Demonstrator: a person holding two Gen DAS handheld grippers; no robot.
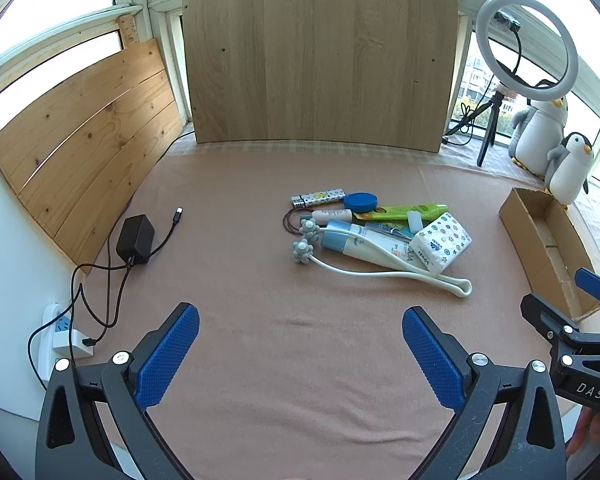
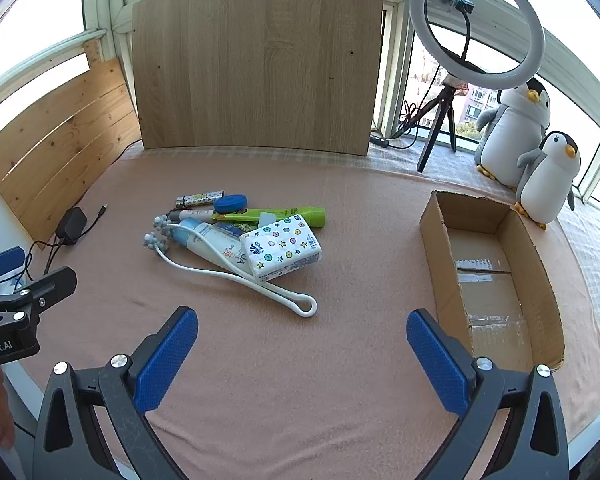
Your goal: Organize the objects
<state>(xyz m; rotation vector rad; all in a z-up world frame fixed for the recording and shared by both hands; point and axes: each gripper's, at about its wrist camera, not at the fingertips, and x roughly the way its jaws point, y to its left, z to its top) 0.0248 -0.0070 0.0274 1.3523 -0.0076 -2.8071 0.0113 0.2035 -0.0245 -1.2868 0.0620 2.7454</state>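
Note:
A heap of small items lies mid-table: a tissue pack (image 1: 443,246) (image 2: 282,248), a white-and-blue tube (image 1: 363,242) (image 2: 208,244), a green tube (image 1: 409,211) (image 2: 284,214), a blue round tin (image 1: 360,201) (image 2: 230,203), a patterned stick (image 1: 319,197) (image 2: 200,199) and a white looped massager (image 1: 379,272) (image 2: 236,278). An empty cardboard box (image 1: 547,240) (image 2: 495,276) stands to the right. My left gripper (image 1: 300,356) and right gripper (image 2: 301,358) both hover open over bare cloth, short of the heap, nothing between their fingers.
Pink cloth (image 2: 300,400) covers the table. A black charger (image 1: 135,239) with cables and a power strip (image 1: 54,332) lie at the left. Wooden boards (image 1: 319,56) stand behind. A ring light on a tripod (image 2: 475,26) and two plush penguins (image 2: 547,176) stand at the far right.

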